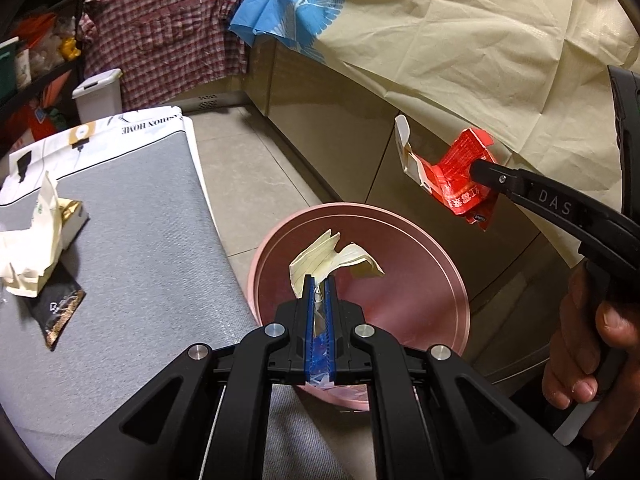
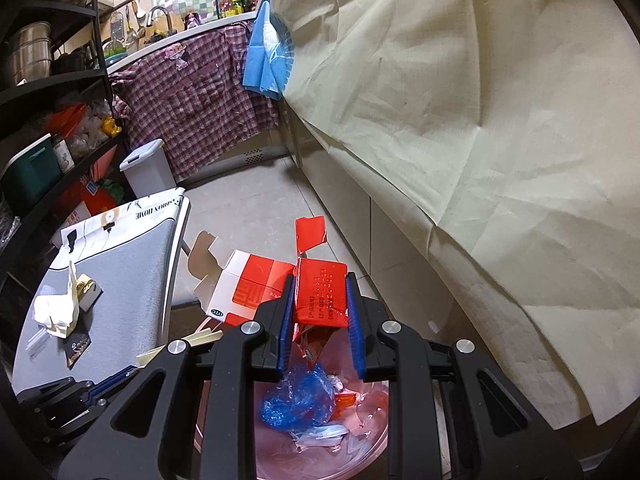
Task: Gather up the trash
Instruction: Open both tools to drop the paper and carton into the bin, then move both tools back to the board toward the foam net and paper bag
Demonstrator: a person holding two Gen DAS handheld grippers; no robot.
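Note:
My left gripper (image 1: 319,280) is shut on a crumpled cream lined paper (image 1: 332,260) and holds it over the pink round bin (image 1: 448,292). My right gripper (image 2: 320,280) is shut on a flattened red and white carton (image 2: 320,296), also above the bin (image 2: 376,452). In the left wrist view the carton (image 1: 452,168) hangs beyond the bin's far right rim in the right gripper (image 1: 478,168). Blue plastic wrap (image 2: 296,400) and other scraps lie inside the bin.
A grey padded board (image 1: 132,260) on the left carries a torn cream paper bag (image 1: 32,240), a gold box and a black sachet (image 1: 58,308). A white lidded bin (image 1: 98,96) stands behind. Cabinets draped in cream cloth (image 1: 460,48) run along the right.

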